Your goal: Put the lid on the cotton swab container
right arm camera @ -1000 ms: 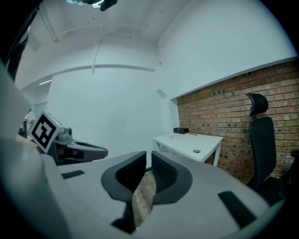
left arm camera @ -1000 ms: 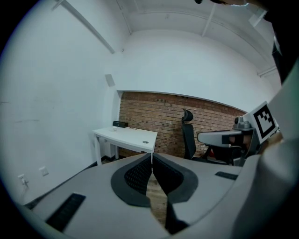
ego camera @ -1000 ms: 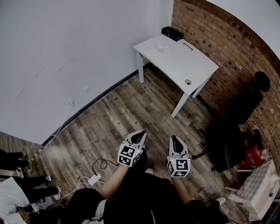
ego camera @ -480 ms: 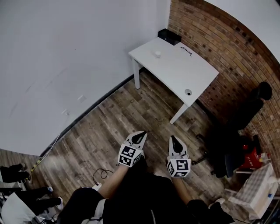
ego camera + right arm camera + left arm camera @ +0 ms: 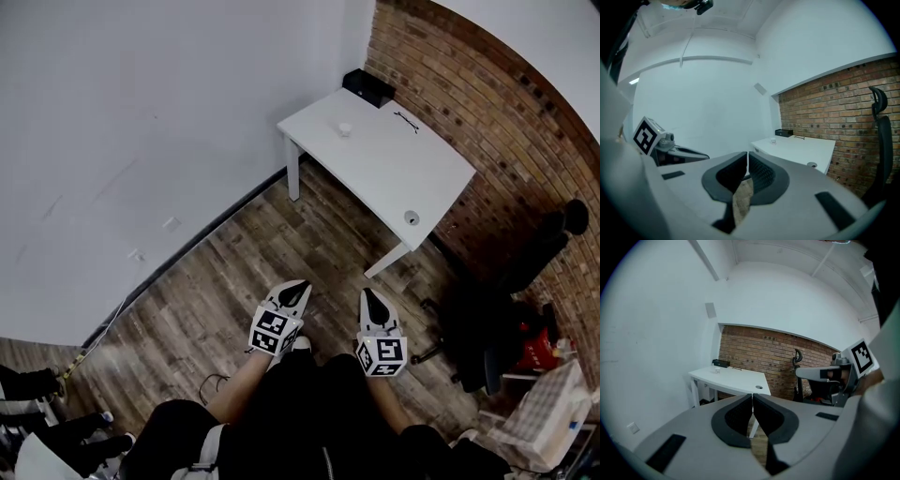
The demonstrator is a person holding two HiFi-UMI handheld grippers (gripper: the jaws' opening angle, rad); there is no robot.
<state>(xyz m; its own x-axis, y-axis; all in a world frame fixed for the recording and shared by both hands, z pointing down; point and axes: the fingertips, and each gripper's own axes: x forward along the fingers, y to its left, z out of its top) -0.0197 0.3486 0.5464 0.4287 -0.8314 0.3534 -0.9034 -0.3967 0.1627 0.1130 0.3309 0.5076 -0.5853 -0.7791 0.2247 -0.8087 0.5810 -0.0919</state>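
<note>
A small white cotton swab container [image 5: 345, 129] stands on a white table [image 5: 375, 164] far ahead, against the brick wall. It also shows tiny in the left gripper view [image 5: 716, 371] and in the right gripper view [image 5: 773, 140]. I cannot make out a lid at this distance. My left gripper [image 5: 299, 287] and right gripper [image 5: 369, 296] are held side by side above the wooden floor, well short of the table. Both are shut with nothing between the jaws, as seen at the left gripper [image 5: 752, 395] and the right gripper [image 5: 747, 153].
On the table lie a black box [image 5: 367, 87], a thin dark item [image 5: 406, 122] and a round grey spot [image 5: 411, 216] near its front edge. A black office chair [image 5: 511, 281] stands to the right by the brick wall [image 5: 487, 103]. Someone's feet [image 5: 28, 384] show at the lower left.
The view has shifted over the wooden floor and the table now sits slightly lower and further right in the picture. Both grippers stay shut and side by side.
</note>
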